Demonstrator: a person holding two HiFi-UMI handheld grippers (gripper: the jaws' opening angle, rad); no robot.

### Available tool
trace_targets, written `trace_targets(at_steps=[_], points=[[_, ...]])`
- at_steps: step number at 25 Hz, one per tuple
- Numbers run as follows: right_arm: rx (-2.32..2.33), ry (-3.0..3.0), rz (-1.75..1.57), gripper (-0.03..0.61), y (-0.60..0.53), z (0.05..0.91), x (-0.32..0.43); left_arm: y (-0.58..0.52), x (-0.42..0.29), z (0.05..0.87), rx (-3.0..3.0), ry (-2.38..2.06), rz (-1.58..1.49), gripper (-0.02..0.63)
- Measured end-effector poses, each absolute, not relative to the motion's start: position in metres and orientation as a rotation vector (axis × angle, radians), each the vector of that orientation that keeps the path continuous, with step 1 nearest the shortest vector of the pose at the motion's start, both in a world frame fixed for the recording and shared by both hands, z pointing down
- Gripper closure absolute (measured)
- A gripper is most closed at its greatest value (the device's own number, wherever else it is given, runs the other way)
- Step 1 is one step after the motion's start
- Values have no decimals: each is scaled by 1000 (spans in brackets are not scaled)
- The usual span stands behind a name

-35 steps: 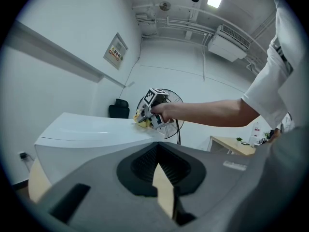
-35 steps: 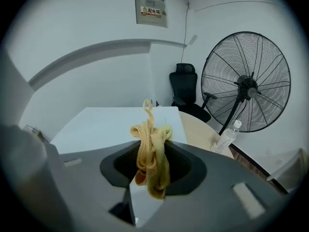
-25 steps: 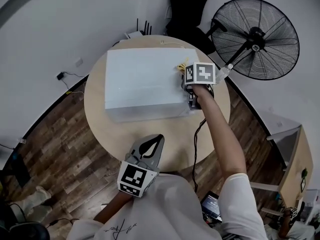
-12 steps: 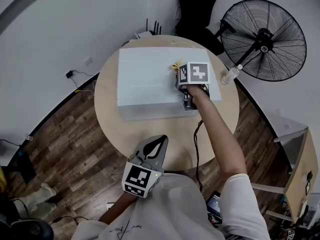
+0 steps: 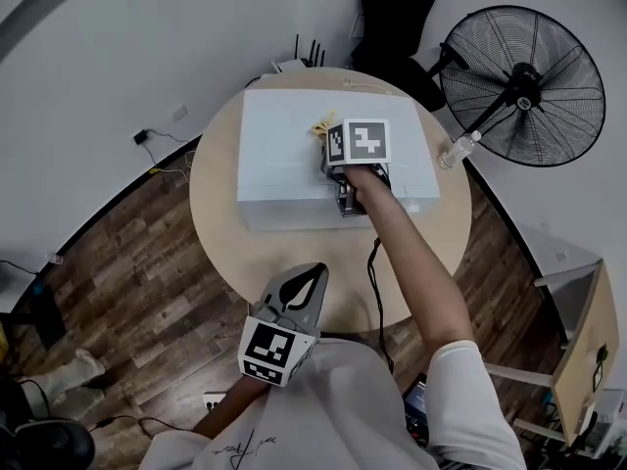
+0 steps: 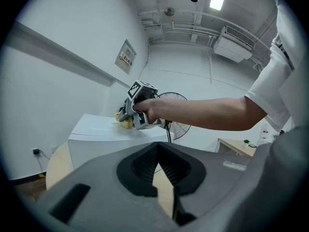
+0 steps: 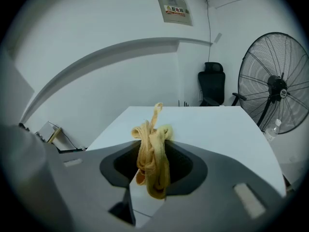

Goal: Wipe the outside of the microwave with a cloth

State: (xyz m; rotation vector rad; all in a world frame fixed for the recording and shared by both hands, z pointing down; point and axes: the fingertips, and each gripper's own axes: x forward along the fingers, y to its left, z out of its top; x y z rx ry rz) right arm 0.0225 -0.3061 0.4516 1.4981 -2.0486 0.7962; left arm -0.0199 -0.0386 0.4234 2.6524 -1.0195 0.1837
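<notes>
The white microwave [image 5: 284, 160] stands on a round wooden table [image 5: 220, 238]. My right gripper [image 5: 331, 151] is over the middle of its top, shut on a bunched yellow cloth [image 5: 320, 127] that rests on the surface. In the right gripper view the cloth [image 7: 152, 163] hangs between the jaws above the white top [image 7: 212, 129]. My left gripper [image 5: 312, 274] is held low near the table's front edge, shut on nothing. The left gripper view looks across at the microwave [image 6: 96, 139], the cloth [image 6: 125, 124] and the right gripper [image 6: 126, 116].
A large black fan [image 5: 524, 86] stands to the right, with a clear water bottle [image 5: 458, 151] on the table edge beside it. A black chair [image 5: 392, 18] and a router [image 5: 294, 64] sit behind the table. A black cable [image 5: 374, 272] runs off the front.
My right gripper has slid the cloth leftward across the microwave's top, from its right edge to about the middle. The left gripper has stayed in place.
</notes>
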Motion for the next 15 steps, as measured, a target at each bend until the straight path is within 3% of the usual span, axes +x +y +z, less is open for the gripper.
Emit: trace_targets(at_steps=[15], points=[[1338, -2147, 771, 436, -310, 450, -72, -38, -63, 422, 2578, -1172, 159, 621]])
